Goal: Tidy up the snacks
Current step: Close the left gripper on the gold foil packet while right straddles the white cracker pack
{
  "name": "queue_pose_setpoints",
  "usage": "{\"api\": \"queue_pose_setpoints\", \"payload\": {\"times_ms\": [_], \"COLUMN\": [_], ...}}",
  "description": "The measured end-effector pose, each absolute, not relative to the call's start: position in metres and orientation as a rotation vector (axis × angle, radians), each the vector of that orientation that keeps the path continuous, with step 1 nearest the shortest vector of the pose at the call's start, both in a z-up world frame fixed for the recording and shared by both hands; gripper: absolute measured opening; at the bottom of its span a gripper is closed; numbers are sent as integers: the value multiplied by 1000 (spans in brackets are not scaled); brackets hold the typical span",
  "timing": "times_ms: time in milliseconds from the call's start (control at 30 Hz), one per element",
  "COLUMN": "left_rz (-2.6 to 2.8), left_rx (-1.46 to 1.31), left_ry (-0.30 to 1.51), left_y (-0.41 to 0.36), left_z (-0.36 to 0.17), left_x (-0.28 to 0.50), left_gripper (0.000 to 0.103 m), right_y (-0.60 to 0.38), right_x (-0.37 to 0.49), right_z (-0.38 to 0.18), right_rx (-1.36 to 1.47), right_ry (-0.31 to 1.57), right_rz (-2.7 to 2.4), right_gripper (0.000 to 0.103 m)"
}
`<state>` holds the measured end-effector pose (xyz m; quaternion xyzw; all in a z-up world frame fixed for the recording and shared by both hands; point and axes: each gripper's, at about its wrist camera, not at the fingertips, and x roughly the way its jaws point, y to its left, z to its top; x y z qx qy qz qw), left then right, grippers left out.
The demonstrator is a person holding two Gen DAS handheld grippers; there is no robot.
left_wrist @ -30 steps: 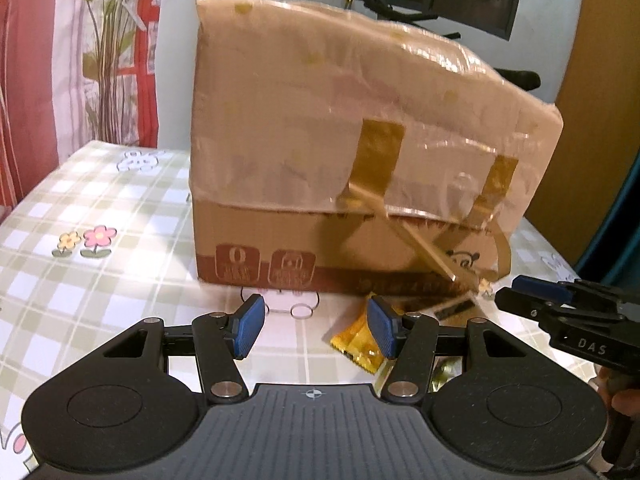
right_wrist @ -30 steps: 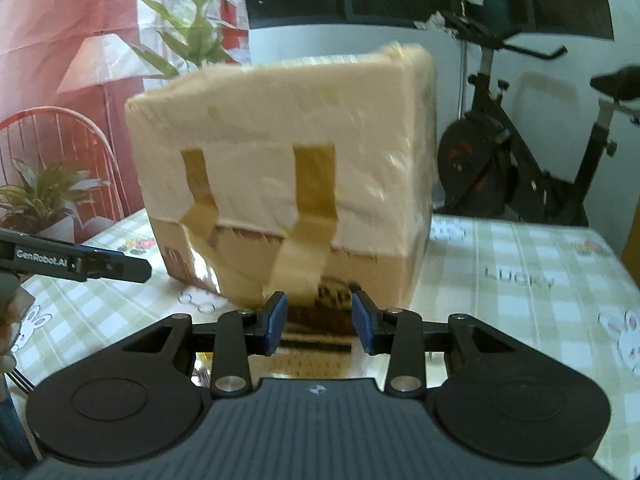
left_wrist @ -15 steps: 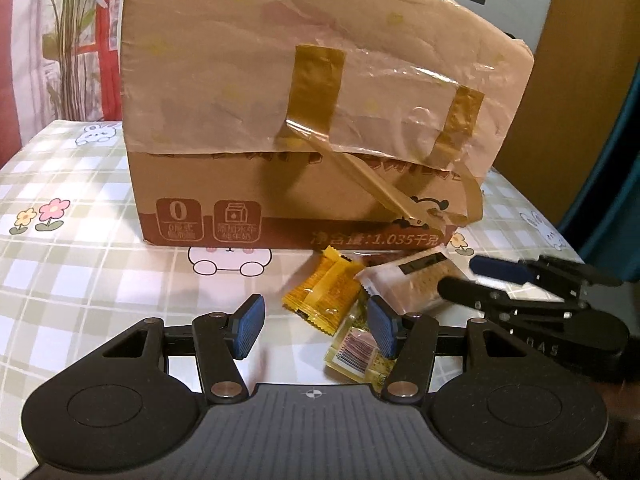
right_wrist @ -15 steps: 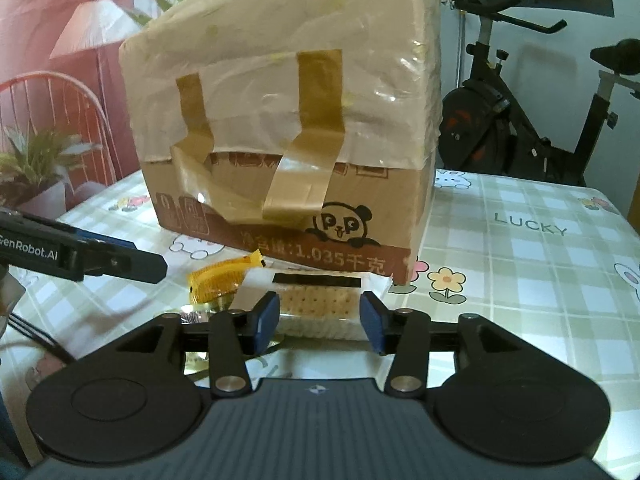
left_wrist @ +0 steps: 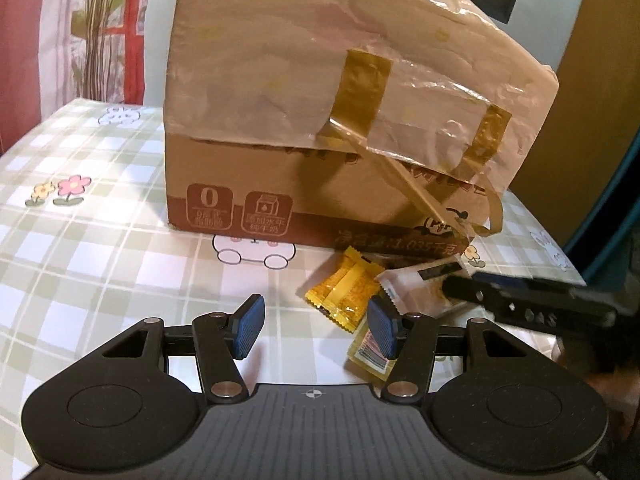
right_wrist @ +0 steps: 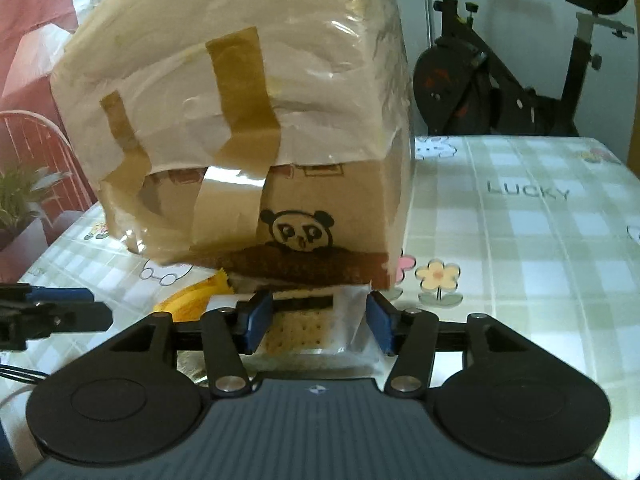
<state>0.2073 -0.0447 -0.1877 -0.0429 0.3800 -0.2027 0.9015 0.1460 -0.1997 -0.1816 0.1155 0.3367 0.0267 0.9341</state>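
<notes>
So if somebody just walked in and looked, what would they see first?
First, the big cardboard box wrapped in crinkly plastic and brown tape, standing in the middle of the checked tablecloth, with a little panda drawn on it. Next, the snacks lying in front of it: a bright yellow packet and a white cracker packet, which sits between the pads of the open right tool.

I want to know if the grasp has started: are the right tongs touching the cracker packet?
Cannot tell. In the right wrist view the open right tongs straddle the cracker packet, but neither view plainly shows pad contact or a gap.
</notes>
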Motion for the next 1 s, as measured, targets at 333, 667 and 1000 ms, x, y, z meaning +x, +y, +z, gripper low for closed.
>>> {"api": "queue_pose_setpoints", "payload": {"times_ms": [333, 667, 1000], "left_rz": [-447, -454, -453], "left_rx": [-133, -161, -155], "left_ry": [775, 771, 782], "left_y": [-37, -30, -31], "left_z": [-191, -191, -193], "left_x": [201, 198, 199], "left_gripper": [59, 59, 59], "right_y": [-181, -141, -142], "right_x": [116, 127, 156], "right_z": [-178, -166, -183], "right_rx": [290, -123, -110], "right_ry": [777, 759, 780], "right_rz": [96, 199, 282], "right_gripper": [57, 72, 72]}}
